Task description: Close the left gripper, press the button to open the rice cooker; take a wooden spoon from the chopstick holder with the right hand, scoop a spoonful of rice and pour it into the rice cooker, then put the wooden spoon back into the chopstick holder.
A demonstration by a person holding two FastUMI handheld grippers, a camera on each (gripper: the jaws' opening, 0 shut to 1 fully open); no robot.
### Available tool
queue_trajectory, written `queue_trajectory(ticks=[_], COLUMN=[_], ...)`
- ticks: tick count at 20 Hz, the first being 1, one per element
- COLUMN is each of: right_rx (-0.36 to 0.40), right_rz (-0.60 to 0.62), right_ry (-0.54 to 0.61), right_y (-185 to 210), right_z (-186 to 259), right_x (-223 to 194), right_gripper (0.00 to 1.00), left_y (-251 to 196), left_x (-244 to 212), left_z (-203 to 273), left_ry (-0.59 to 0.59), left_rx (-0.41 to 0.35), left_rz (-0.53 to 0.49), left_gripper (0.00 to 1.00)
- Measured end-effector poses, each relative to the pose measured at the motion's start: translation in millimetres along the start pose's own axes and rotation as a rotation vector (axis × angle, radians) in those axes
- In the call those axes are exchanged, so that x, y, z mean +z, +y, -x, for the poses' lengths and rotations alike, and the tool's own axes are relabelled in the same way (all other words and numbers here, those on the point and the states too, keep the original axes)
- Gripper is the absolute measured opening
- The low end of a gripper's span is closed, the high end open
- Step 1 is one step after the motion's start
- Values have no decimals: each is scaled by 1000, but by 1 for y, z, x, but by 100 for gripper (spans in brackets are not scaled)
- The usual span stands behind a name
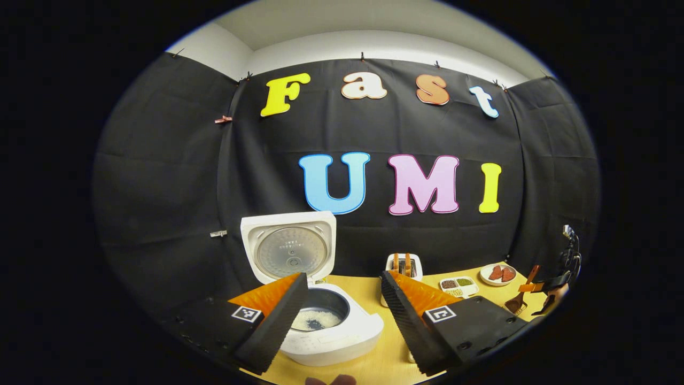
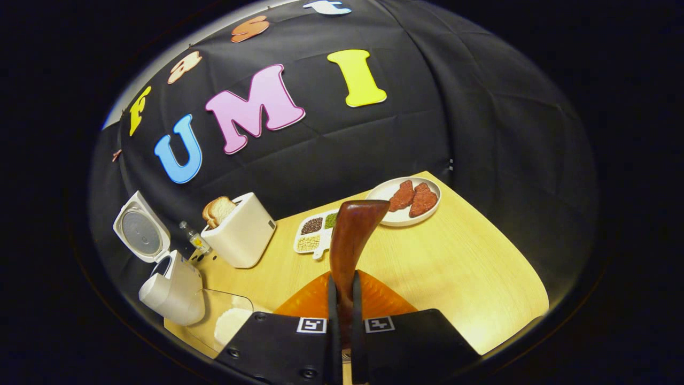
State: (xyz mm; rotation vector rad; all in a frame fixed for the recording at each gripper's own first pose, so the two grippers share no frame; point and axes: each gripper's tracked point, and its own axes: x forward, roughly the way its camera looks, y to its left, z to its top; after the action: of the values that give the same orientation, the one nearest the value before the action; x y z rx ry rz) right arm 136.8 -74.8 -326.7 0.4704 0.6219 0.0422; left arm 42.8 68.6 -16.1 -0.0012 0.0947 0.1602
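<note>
Clamped between the fingers of my right hand-held gripper (image 2: 342, 299) is the wooden spoon (image 2: 350, 240), both fingers pressing on its handle, with the wooden end sticking up and forward past the tips. Ahead of it on the tabletop (image 2: 454, 267) sit a divided tray of beans (image 2: 316, 233) and a plate with two reddish pieces (image 2: 409, 199). Off to that gripper's left are a white toaster (image 2: 240, 230) with bread in it, the rice cooker (image 2: 171, 289) with its lid up, and a clear container of rice (image 2: 227, 321) just beside it. My left hand-held gripper (image 1: 342, 299) hangs wide open and empty over the open rice cooker (image 1: 331, 326), which has white rice in the pot. Far to its right I can see my other gripper holding the spoon (image 1: 521, 297).
</note>
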Motion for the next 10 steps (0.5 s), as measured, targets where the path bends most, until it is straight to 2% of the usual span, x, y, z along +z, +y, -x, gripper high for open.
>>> queue_trajectory(ticks=[3,6,8,9,10], right_rx=[-9,-22,-34,-41,-54], right_rz=[-65,-102,-87,-73,-54], right_ry=[23,18,0,-13,-27], right_y=[-10,-18,-23,-24,-27], right_z=[-1,8,18,26,33], right_x=[-10,-9,-4,-1,3], right_gripper=[13,17,31,48,60], left_y=[12,16,18,19,22], left_x=[12,28,40,47,56], left_z=[-10,-23,-34,-40,-46], left_ry=[-23,-70,-101,-119,-142], left_rx=[42,53,49,48,50], left_rz=[-3,-20,-35,-34,-28], left_gripper=[95,95,95,95,95])
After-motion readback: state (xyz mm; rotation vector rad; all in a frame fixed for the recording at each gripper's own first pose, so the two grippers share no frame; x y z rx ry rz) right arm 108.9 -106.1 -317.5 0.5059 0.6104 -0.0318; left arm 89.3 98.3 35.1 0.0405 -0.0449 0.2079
